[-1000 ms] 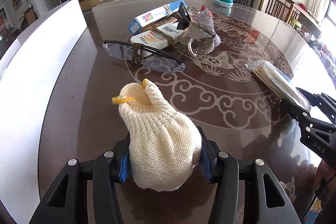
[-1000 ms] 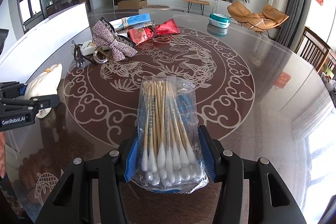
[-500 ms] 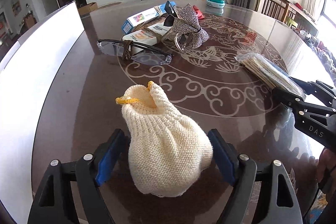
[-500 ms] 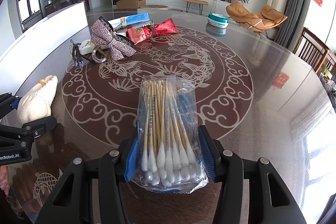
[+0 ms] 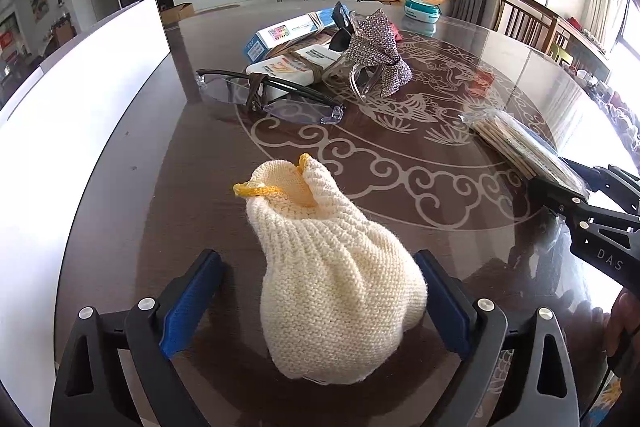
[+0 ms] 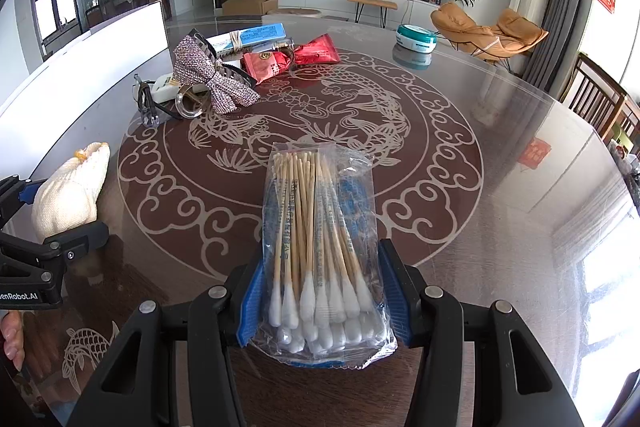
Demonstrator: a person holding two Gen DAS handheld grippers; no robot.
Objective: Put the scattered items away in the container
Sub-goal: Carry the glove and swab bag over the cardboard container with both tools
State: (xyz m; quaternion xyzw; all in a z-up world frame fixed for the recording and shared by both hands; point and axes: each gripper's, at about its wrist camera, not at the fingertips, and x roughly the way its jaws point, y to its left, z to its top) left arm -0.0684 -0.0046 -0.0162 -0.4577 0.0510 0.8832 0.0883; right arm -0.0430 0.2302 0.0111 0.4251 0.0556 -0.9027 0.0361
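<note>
A cream knitted pouch (image 5: pixel 336 279) with a yellow drawstring lies on the dark patterned table (image 5: pixel 400 187). My left gripper (image 5: pixel 316 267) straddles it, its jaws opening; the blue pads (image 5: pixel 188 303) stand clear of the wool on both sides. The right wrist view shows the same pouch (image 6: pixel 72 195) between the left gripper's fingers (image 6: pixel 76 235). My right gripper (image 6: pixel 322 267) is shut on a clear bag of cotton swabs (image 6: pixel 320 227) and holds it over the table. That bag (image 5: pixel 516 143) also appears at the right of the left wrist view. A tall white container wall (image 5: pixel 80 99) runs along the table's left side.
Further back lie folded glasses (image 5: pixel 272 99), a glittery bow hair clip (image 5: pixel 378 51), a blue-and-white box (image 5: pixel 288 31) and a white box (image 5: pixel 296 65). Two red packets (image 6: pixel 292 59) and a teal round tin (image 6: pixel 416 39) sit beyond. A hand (image 6: pixel 12 335) grips the left tool.
The left gripper's jaws have spread wide and let go of the knitted pouch, which now rests on the table. The right gripper still holds the swab bag in the same place.
</note>
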